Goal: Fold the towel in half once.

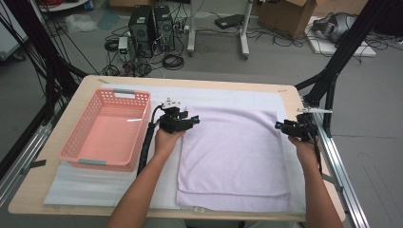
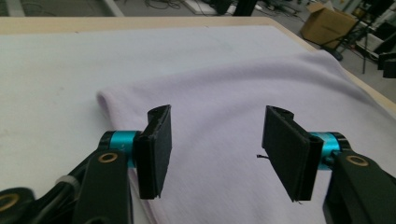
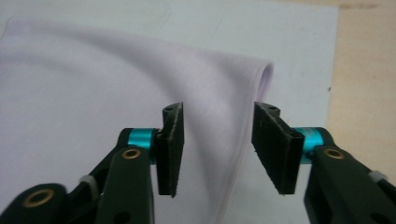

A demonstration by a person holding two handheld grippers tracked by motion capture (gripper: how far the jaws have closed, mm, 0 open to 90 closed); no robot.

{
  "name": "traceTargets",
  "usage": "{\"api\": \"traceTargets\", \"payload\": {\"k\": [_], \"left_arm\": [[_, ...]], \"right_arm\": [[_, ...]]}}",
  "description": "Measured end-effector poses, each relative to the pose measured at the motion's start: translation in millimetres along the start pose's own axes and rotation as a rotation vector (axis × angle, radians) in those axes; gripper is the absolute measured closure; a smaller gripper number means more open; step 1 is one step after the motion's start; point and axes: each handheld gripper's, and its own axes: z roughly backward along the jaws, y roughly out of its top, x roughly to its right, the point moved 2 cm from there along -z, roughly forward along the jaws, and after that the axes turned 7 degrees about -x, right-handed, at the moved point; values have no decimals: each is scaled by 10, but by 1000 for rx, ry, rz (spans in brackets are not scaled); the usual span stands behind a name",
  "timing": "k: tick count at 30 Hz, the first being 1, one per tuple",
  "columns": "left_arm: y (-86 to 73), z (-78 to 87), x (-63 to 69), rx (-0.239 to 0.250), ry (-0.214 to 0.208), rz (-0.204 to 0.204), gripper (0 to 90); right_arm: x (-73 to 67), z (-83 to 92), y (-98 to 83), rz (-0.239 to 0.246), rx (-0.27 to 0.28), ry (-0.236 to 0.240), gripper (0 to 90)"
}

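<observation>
Folding step just at its release, by the look of it. Pale lilac terry towel [image 1: 233, 152], folded into a rough square, flat on the white foam sheet [image 1: 214, 95] at table centre, its loose layered edges toward 6 o'clock and its folded edge toward 12. Left gripper [image 1: 192, 121] at the towel's 10 o'clock corner, jaws parted wide with nothing pinched; in the left gripper view [image 2: 217, 147] only lilac cloth lying slack beneath and between the black pads [image 2: 156, 149]. Right gripper [image 1: 279, 126] at the 2 o'clock corner, jaws about half apart, likewise gripping nothing; in the right gripper view [image 3: 217, 149] the doubled towel edge running between the pads without touching either. Empty pink plastic lattice basket [image 1: 107, 128] just off the towel's left side, toward 9 o'clock.

Next move, probably: another fold, or a lift into the basket. Calls for lowering both pairs of pads onto the same edge, catching every layer at once, closing evenly, and keeping the two hands level so the stacked layers stay aligned rather than sliding apart.
</observation>
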Motion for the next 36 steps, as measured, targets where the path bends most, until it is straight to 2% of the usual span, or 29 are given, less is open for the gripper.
{"api": "traceTargets", "payload": {"k": [3, 4, 6, 12, 14, 16, 20, 25, 29, 32, 36], "left_arm": [[-113, 118, 111, 24, -13, -33, 416], [-140, 155, 141, 10, -16, -37, 407], [-222, 248, 204, 30, -18, -52, 400], [-507, 486, 318, 4, -16, -49, 374], [-632, 584, 359, 10, -22, -35, 373], [-769, 665, 392, -10, -29, -20, 369], [-1023, 851, 484, -23, -42, -26, 380], [-1194, 1037, 598, -49, -31, -17, 457], [-1318, 1140, 677, -77, -26, 4, 526], [-1386, 1161, 759, -106, -32, -12, 597], [-1415, 1130, 850, -142, -5, -28, 628]], "right_arm": [[-61, 160, -138, 8, 25, 19, 517], [-82, 210, -196, 14, 29, 26, 517], [-116, 305, -332, 30, 22, 24, 517], [-233, 514, -684, 41, 31, 50, 506], [-299, 579, -821, 50, 34, 47, 511], [-362, 638, -956, 67, 23, 37, 520], [-449, 747, -1186, 74, 21, 55, 539], [-549, 878, -1373, 90, 5, 71, 571], [-588, 953, -1555, 72, -9, 89, 621], [-610, 1005, -1667, 67, -28, 105, 649], [-647, 1079, -1707, 57, -24, 132, 663]]}}
